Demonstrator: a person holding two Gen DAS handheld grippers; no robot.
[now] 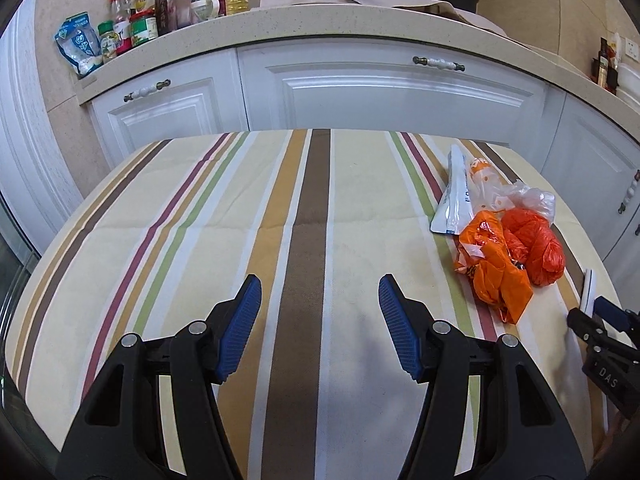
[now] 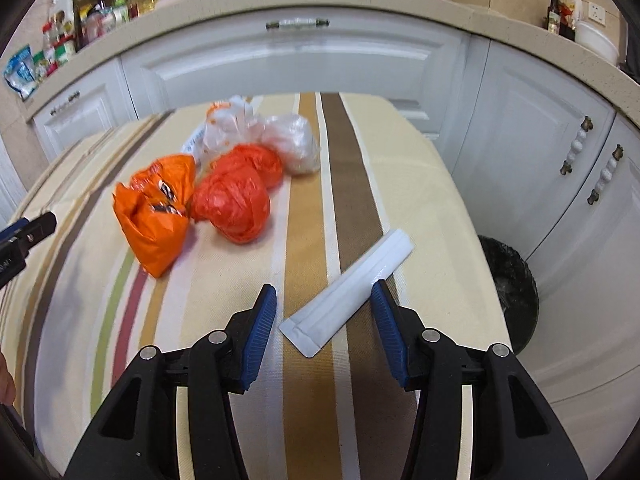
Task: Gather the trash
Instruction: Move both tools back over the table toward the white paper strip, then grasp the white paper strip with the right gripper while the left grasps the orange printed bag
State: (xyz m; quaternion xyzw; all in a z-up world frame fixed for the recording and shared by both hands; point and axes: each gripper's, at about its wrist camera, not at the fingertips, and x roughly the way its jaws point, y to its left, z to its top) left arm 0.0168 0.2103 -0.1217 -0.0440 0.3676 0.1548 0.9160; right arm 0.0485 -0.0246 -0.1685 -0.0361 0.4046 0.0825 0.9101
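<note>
Trash lies on a striped tablecloth (image 1: 224, 240). In the right wrist view, a flat white wrapper (image 2: 348, 292) lies between the open fingers of my right gripper (image 2: 324, 300), close to them. Beyond it sit an orange snack bag (image 2: 154, 212), a crumpled red plastic bag (image 2: 234, 204) and clear plastic bags (image 2: 292, 142). In the left wrist view, my left gripper (image 1: 320, 292) is open and empty over the cloth's middle. The orange bag (image 1: 496, 280), red bag (image 1: 536, 244) and a white pouch (image 1: 456, 196) lie to its right. The right gripper's tip (image 1: 588, 324) shows at the right edge.
A black-lined trash bin (image 2: 512, 284) stands on the floor right of the table. White cabinets (image 1: 360, 92) and a counter with bottles and jars (image 1: 132, 20) lie behind. The table edge (image 2: 472, 216) drops off at the right.
</note>
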